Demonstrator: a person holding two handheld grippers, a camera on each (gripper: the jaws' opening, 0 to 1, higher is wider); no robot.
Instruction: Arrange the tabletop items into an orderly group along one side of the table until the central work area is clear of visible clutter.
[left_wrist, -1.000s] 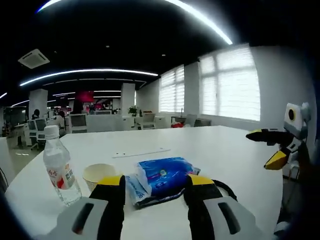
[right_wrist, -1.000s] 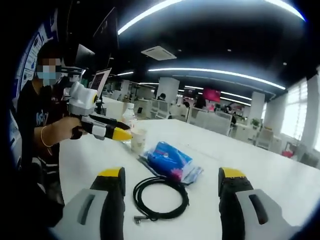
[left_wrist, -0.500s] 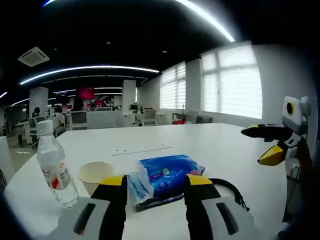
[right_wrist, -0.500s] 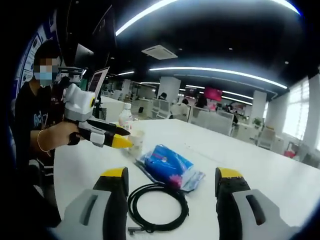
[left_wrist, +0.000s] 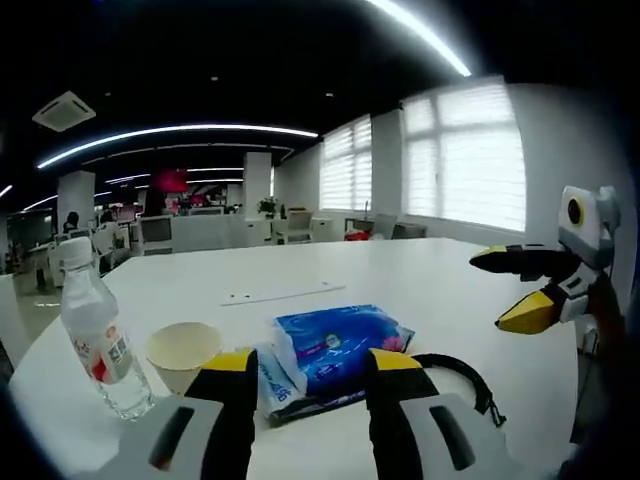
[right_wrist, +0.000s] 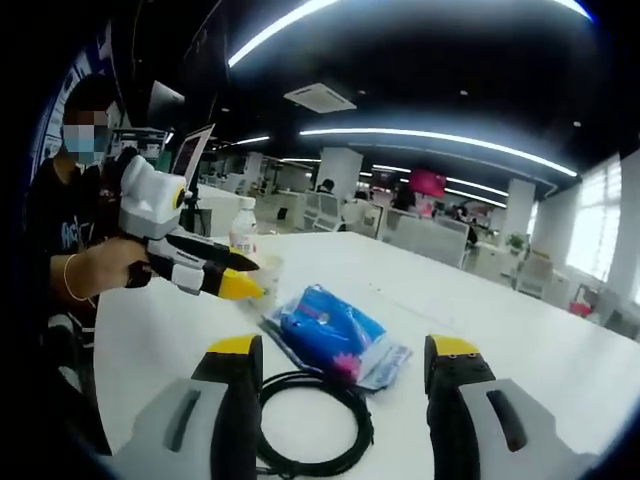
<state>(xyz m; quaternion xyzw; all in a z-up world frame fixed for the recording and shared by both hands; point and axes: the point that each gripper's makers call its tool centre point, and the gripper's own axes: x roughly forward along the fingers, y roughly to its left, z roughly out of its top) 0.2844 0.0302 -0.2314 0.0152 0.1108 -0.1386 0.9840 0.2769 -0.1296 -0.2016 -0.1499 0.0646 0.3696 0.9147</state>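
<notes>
A blue tissue pack (left_wrist: 335, 348) lies on the white table (left_wrist: 420, 290), just beyond my open left gripper (left_wrist: 310, 372). A paper cup (left_wrist: 182, 350) stands left of the pack, and a clear water bottle (left_wrist: 92, 330) stands further left. A coiled black cable (left_wrist: 460, 372) lies to the right of the pack. My right gripper (left_wrist: 512, 290) enters from the right, open. In the right gripper view my right gripper (right_wrist: 340, 352) is open above the black cable (right_wrist: 312, 420), with the tissue pack (right_wrist: 325, 325) behind it. The left gripper (right_wrist: 235, 275) hovers open near the cup (right_wrist: 265, 272) and bottle (right_wrist: 240, 228).
The person (right_wrist: 70, 200) holding both tools stands at the table's left end in the right gripper view. A thin white strip (left_wrist: 282, 295) lies farther back on the table. Office desks and monitors fill the background, and blinds cover the windows (left_wrist: 460, 160).
Both views have shifted slightly closer and lower over the table. The right gripper has edged nearer over the cable; the left gripper has drifted a little. No item has moved.
</notes>
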